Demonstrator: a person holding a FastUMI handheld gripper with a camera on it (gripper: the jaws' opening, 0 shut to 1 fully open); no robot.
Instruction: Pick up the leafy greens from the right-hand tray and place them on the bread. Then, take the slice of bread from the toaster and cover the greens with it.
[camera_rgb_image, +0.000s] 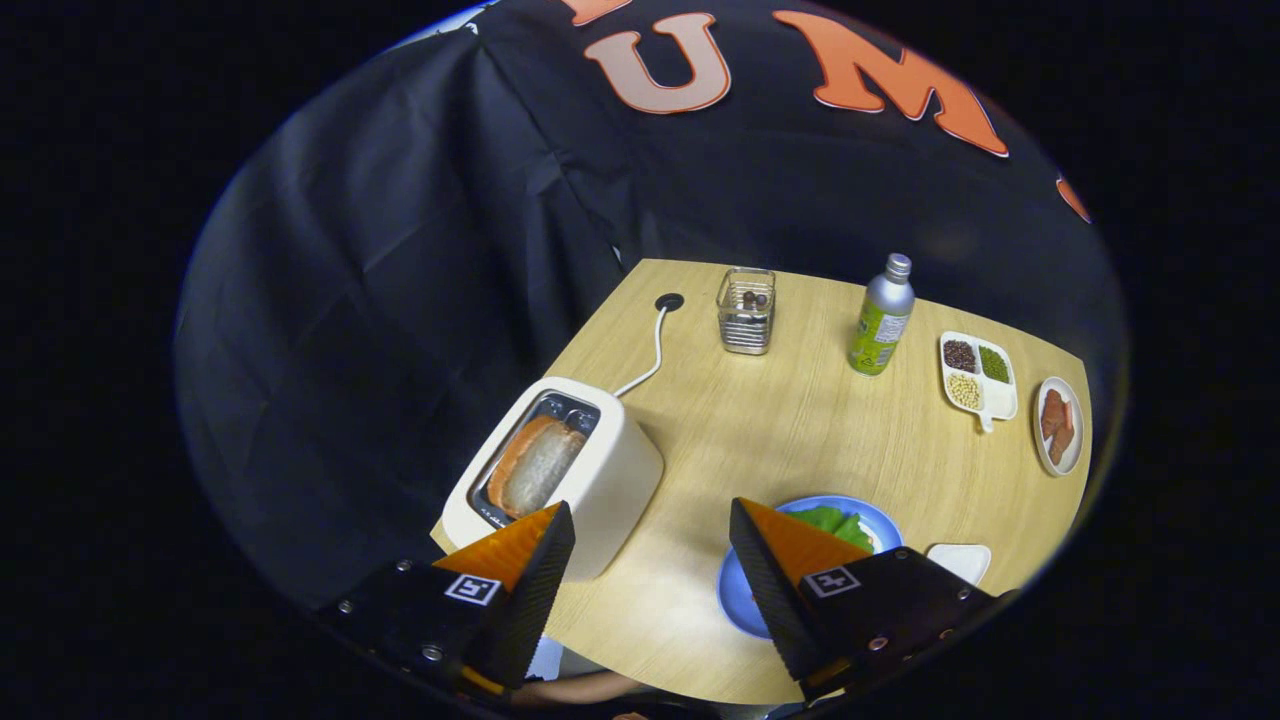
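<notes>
The gripper (650, 535) hangs above the near part of the wooden table (760, 440) with its jaws spread wide and nothing between them; bare tabletop shows in the gap. The left finger's tip overlaps the near corner of the cream toaster (600, 470), whose slot holds a slice of bread (535, 465) lying low inside; whether the finger touches the toaster cannot be told. A white cord (652, 355) runs from the toaster's back to a dark round socket (669, 301) in the table. Beyond the fingers, toward the far edge, stands a clear container with a metal rack (746, 311), and further right an upright metal bottle (882, 316). The right finger covers part of the blue plate (735, 600), where the leafy greens (835, 522) show just past its tip. Right of that lie a small white dish (962, 560), a divided tray of beans (978, 377) and a plate of reddish pieces (1059, 425).
</notes>
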